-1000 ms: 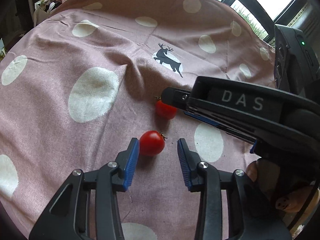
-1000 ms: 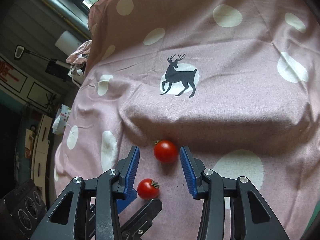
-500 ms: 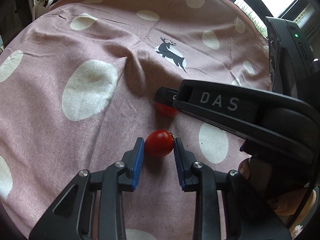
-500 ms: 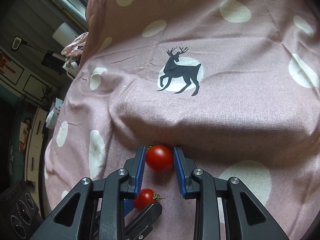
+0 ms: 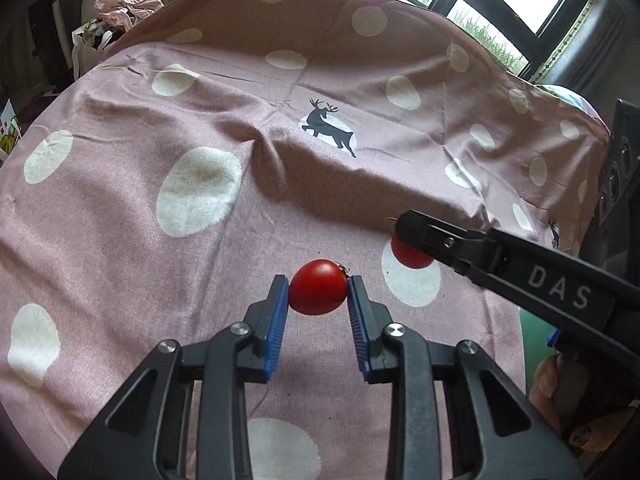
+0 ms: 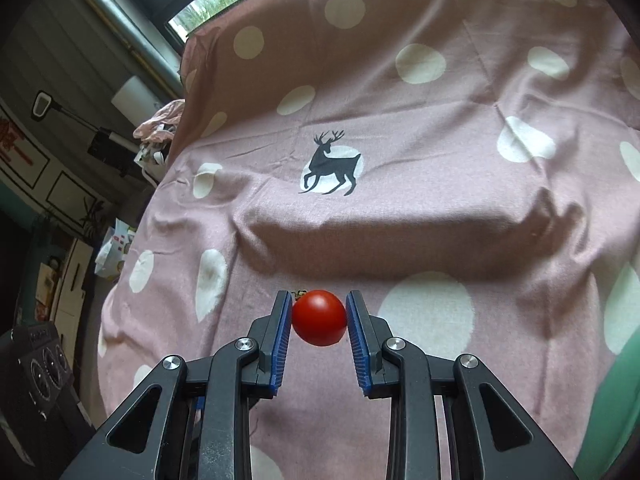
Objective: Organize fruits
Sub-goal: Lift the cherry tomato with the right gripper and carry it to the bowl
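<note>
In the left wrist view my left gripper [image 5: 318, 294] is shut on a red cherry tomato [image 5: 318, 293], its blue pads pressing both sides, held just above the pink dotted cloth [image 5: 200, 240]. To its right the right gripper's black finger, marked DAS, crosses in front of a second cherry tomato [image 5: 408, 254], which it half hides. In the right wrist view my right gripper [image 6: 319, 316] is shut on that second tomato [image 6: 319, 317], lifted off the cloth [image 6: 400, 220].
The cloth carries white dots and a black deer print [image 5: 330, 128], with a raised fold [image 6: 400, 240] across its middle. A green surface [image 6: 618, 408] shows at the lower right. A dark speaker [image 6: 36, 380] and room clutter lie beyond the left edge.
Both grippers went from open around their tomatoes to shut on them. Both tomatoes have come up off the cloth, and the right gripper has drawn away to the right.
</note>
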Demonstrator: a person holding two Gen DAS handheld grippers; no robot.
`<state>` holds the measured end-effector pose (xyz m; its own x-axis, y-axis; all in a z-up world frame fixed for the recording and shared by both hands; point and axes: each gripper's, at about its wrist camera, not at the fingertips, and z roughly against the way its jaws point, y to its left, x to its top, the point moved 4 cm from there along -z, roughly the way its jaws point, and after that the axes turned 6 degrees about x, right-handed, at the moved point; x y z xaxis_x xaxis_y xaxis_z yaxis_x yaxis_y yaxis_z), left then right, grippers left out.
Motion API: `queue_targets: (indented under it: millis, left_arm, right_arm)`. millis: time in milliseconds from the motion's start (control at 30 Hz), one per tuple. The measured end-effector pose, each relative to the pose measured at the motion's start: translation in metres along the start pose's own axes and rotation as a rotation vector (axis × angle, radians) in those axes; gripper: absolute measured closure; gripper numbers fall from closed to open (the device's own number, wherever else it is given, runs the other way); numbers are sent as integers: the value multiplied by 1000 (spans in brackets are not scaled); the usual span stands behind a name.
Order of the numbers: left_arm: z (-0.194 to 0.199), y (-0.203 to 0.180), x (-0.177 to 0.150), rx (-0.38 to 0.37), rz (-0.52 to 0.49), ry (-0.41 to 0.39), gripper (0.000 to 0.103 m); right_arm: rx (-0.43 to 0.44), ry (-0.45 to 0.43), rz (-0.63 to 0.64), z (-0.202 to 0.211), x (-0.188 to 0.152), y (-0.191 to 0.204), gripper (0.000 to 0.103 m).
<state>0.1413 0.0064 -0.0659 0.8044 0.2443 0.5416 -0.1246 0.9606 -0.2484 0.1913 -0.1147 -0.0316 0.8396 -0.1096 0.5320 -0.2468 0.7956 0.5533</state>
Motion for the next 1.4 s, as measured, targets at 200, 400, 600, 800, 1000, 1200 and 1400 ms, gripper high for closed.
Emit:
queue_targets:
  millis: [200, 400, 600, 800, 1000, 1200, 1400]
  left_arm:
    - [18, -13, -10, -19, -41, -31, 74]
    - [37, -33, -18, -54, -88, -68, 74]
    - [58, -55, -30, -89, -144, -111, 74]
    - [79, -75, -39, -123, -203, -158, 74]
    - [91, -96, -49, -166, -253, -177, 74]
    - [97, -125, -57, -203, -305, -191, 74]
    - [94, -156, -58, -262, -338, -180, 74]
  right_arm:
    - [11, -61, -47, 40, -28, -7, 73]
    - [-10, -123, -82, 74, -55, -17, 73]
    - [-28, -196, -124, 102, -70, -30, 73]
    - [-79, -278, -131, 128, -69, -40, 73]
    - [-101, -332, -152, 151, -72, -51, 73]
    - [-139, -394, -168, 177, -73, -63, 73]
    - [-184, -447, -211, 202, -76, -88, 73]
